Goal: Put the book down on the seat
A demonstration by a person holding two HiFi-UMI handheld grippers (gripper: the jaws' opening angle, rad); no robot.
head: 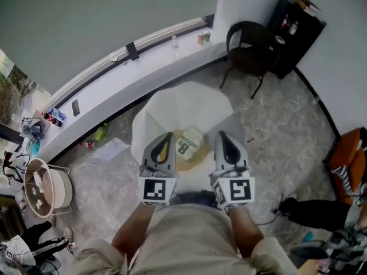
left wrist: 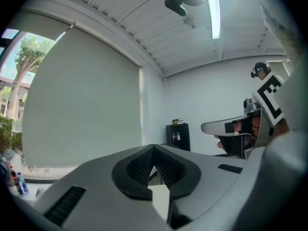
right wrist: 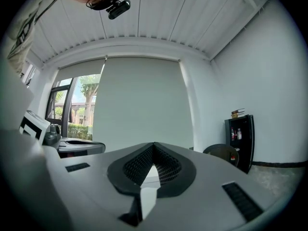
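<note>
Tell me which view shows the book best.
Head view: the book lies in plain sight on the round seat. Both gripper views look out across the room and show none of it.

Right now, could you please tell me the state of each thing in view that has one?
Left gripper: shut, empty.
Right gripper: shut, empty.
Book: lying flat on the seat, not held.
Black chair: upright, unoccupied.

Floor (head: pixel 287 136) smooth speckled stone; book (head: pixel 189 144) paper-covered.
</note>
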